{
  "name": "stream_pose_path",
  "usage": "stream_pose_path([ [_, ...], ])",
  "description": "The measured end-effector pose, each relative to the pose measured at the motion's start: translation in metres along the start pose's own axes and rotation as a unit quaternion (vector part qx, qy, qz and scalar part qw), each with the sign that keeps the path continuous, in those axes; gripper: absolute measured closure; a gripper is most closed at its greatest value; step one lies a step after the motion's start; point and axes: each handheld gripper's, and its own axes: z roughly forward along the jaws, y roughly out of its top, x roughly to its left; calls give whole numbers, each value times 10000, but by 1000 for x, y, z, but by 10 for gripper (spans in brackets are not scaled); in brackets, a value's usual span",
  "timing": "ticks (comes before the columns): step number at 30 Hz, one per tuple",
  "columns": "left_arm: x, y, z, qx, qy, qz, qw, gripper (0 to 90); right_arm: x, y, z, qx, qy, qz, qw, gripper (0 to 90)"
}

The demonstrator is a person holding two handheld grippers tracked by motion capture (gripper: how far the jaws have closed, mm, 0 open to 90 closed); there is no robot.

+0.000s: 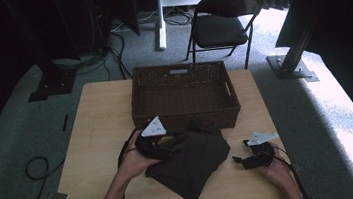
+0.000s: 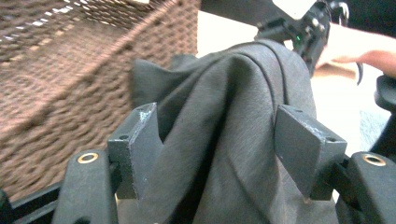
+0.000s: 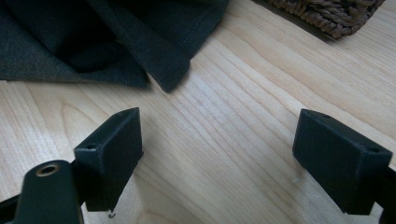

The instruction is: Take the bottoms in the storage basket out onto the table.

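Note:
A dark grey cloth [image 1: 191, 160] lies crumpled on the wooden table [image 1: 96, 118], just in front of a brown wicker basket [image 1: 186, 116]. My left gripper [image 1: 172, 143] is at the cloth's upper left edge. In the left gripper view a raised fold of the cloth [image 2: 233, 116] stands between the jaws of my left gripper [image 2: 219, 140], which are set apart and do not pinch it. My right gripper [image 1: 241, 152] hovers open over bare wood to the right of the cloth. Nothing is between the jaws of my right gripper [image 3: 219, 144]; the cloth's corner [image 3: 93, 37] lies beyond them.
The basket's wall [image 2: 56, 84] rises close on the left in the left gripper view, and its corner [image 3: 336, 14] shows in the right gripper view. A black folding chair [image 1: 223, 23] stands behind the table. Cables lie on the carpet at the left [image 1: 36, 168].

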Motion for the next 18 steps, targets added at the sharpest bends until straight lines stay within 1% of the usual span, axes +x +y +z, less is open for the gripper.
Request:
stream_pose_path([
  [2,4,-1,-6,-49,140,-55,9999,330,0,0,0,1,1,1,10000,156],
  [4,9,-3,-13,-77,342,-111,9993,330,0,0,0,-2,-1,-3,10000,156],
  [6,14,-5,-20,-75,556,-181,9983,330,0,0,0,-1,-4,-1,10000,156],
  [8,20,-8,-28,-149,711,-269,9970,330,0,0,0,-1,-7,3,10000,156],
  [10,24,-11,-34,-219,889,-343,9952,331,0,0,0,-4,-14,1,10000,156],
  [12,29,-15,-40,-203,1121,-380,9928,330,0,0,0,-1,-19,15,10000,156],
  [14,32,-19,-42,-178,1262,-433,9909,331,0,0,0,-2,-25,16,10000,156],
  [16,36,-24,-43,-124,1417,-503,9885,331,0,0,0,0,-32,25,10000,156],
  [17,38,-27,-43,-108,1473,-550,9875,331,0,0,0,1,-33,27,10000,155],
  [18,39,-29,-43,-116,1491,-593,9870,331,0,0,0,-2,-36,23,10000,156],
])
